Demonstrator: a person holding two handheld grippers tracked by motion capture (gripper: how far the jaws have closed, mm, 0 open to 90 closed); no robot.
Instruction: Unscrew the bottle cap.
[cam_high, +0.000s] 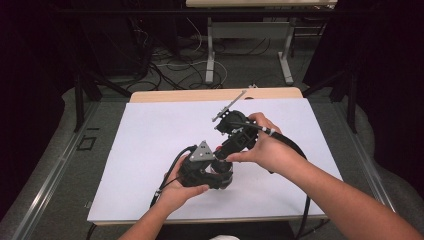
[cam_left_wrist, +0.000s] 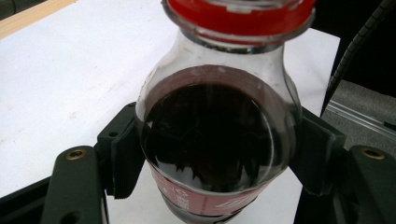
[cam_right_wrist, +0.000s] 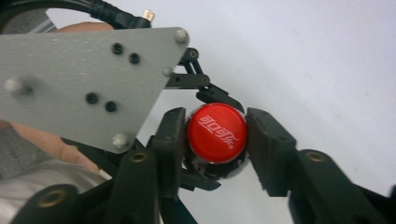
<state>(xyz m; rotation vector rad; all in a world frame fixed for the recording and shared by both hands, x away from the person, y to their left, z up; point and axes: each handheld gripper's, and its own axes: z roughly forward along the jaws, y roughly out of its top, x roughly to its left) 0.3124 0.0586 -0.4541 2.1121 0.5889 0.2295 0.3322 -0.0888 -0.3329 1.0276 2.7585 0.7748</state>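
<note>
Left of centre in the high view, the left gripper holds the cola bottle low on the white bench; its fingers pinch the body just below the shoulder, both pads touching. Right of it, the right gripper comes down over the red cap, its fingers set either side; the left one touches, while on the right contact is probably made but not clear. Judged step: unscrewing. To do it well, keep the left grip firm, keep the bottle upright, close squarely on the cap, and turn about the bottle's axis without tilting.
</note>
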